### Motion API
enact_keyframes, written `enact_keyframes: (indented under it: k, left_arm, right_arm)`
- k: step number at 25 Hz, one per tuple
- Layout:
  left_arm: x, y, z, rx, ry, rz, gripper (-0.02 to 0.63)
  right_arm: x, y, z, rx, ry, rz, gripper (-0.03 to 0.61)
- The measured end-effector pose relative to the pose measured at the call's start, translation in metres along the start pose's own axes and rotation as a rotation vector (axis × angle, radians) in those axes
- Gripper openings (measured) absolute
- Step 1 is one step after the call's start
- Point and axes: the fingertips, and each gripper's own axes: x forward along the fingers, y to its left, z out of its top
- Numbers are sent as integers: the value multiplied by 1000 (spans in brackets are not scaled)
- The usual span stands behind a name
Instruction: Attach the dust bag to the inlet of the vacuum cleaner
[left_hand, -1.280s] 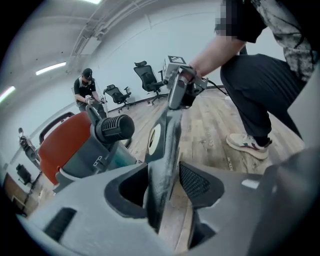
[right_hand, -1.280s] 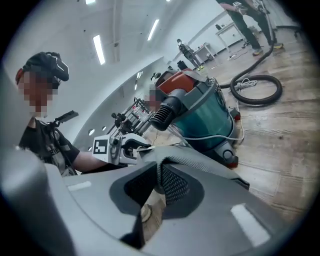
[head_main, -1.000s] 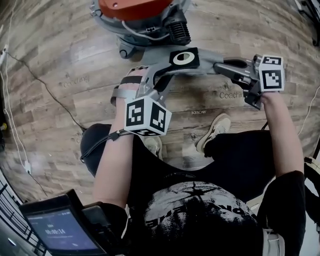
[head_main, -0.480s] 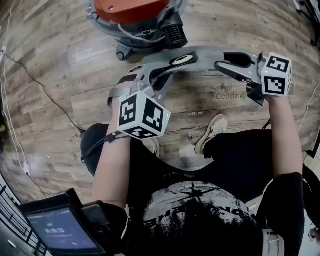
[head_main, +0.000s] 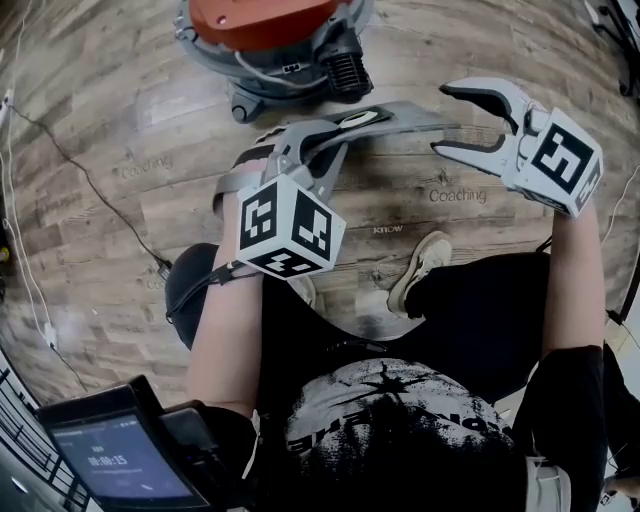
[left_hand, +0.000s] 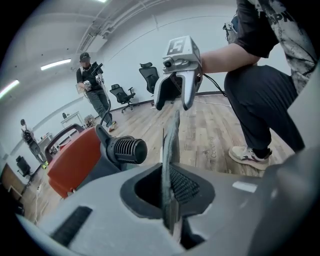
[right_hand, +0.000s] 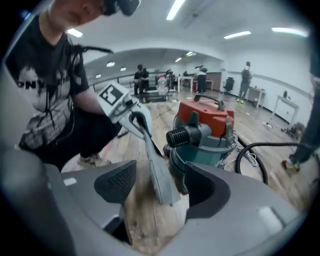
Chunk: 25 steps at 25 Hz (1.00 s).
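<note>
1. Grey and flat, the dust bag hangs in the air just on the person's side of the vacuum cleaner, above the wooden floor. It is not on the machine.
2. The inlet, a black ribbed stub, sticks out of the vacuum cleaner's side towards the person. It is bare.
3. The bag's dark collar with its pale ring lies close to the inlet but apart from it.
4. The left gripper reaches towards the vacuum cleaner from the person's side. Its fingers have just closed down and are clamped on one end of the bag, which its own view shows edge-on between the pads.
5. The right gripper is held up to the right of the vacuum cleaner in the head view. Its jaws have just been opening and stand wide apart.
6. The bag's free end lies between the right gripper's jaws, and neither pad presses on it.
7. A red lid tops the vacuum cleaner's grey-green body.
8. In the right gripper view a black hose curves over the floor just beside the vacuum cleaner.
9. A thin cable runs across the boards to the left of the vacuum cleaner.
10. The person's pale shoe rests on the floor on the near side of it.
11. Well beyond the vacuum cleaner, another person stands near office chairs.
</note>
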Motion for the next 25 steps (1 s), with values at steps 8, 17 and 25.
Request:
enact_keyframes:
  k: [8, 17, 25]
  left_arm:
    - [-10, 2, 18, -15, -36, 7, 31]
    - [-21, 14, 22, 1, -25, 14, 31]
    - [-28, 19, 19, 53, -9, 26, 32]
  right_arm:
    - [-1, -7, 2, -317, 244, -36, 301]
    - [42, 16, 29, -516, 317, 5, 174]
    - [49, 8, 37, -569, 315, -102, 40]
